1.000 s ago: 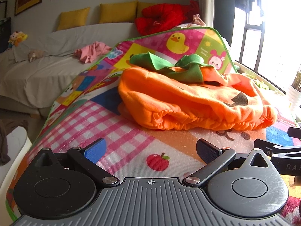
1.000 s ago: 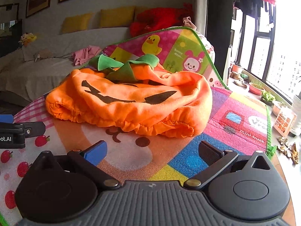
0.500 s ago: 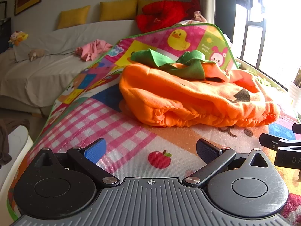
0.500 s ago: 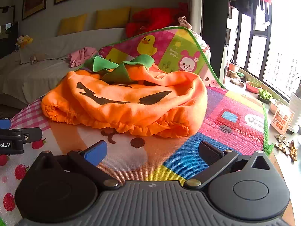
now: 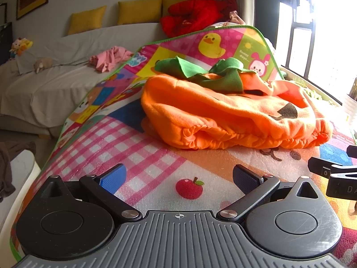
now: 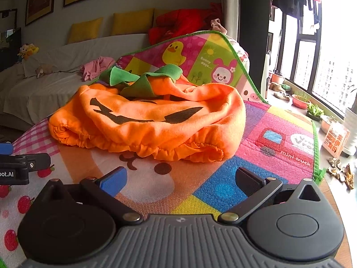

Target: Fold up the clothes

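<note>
Pumpkin costume (image 6: 147, 120) dead ahead, lying in a rumpled heap on the play mat (image 6: 279, 147), and I've got both tools lined up low in front of its gathered hem. My left gripper (image 5: 178, 176) has its fingers spread wide with nothing between them, just the apple print of the mat showing through the gap, and my right gripper (image 6: 180, 178) is the same story, fingers apart and empty over the bear's face. I'm holding them side by side and close to the mat because the elastic hem is the nearest edge facing me, and that's my best bet for a clean pinch at two corners. From the left camera the hem bunches into a thick roll on the near left corner; from the right camera the other corner sticks out toward the blue square. The green collar (image 6: 142, 78) is flopped on top at the far side, so the costume looks to be lying face up with the jack-o'-lantern grin toward me. Nothing's folded yet, by my reading; it needs flattening first. That fleece looks puffy and springy, so I'd expect it to resist a crease. The mat's far end curls up against the sofa (image 5: 67, 71), which keeps the costume from sliding away from me.
</note>
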A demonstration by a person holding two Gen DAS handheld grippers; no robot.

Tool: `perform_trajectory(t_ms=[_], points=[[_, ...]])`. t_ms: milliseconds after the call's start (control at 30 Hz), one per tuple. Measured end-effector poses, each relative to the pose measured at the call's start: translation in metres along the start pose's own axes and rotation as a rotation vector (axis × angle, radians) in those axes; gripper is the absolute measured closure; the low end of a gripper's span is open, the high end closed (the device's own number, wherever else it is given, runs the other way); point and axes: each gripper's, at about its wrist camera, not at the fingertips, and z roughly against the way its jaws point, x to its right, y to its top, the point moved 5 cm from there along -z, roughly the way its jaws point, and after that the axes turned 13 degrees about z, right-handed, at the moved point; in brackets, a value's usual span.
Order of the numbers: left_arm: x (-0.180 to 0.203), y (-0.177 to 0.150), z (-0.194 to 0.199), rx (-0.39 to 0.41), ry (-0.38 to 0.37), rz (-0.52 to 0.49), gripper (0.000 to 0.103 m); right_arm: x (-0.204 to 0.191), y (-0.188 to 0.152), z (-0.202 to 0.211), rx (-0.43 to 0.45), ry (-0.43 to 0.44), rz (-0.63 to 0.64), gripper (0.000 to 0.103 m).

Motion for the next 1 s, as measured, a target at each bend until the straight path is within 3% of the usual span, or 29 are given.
perform_trajectory(t_ms=[1000], points=[[-0.0005,-0.0007,0.0011,-0.002,0.004,-0.004,0.0,-0.0026,-0.0038,0.0,-0.009,0.006,-0.003,0.0]])
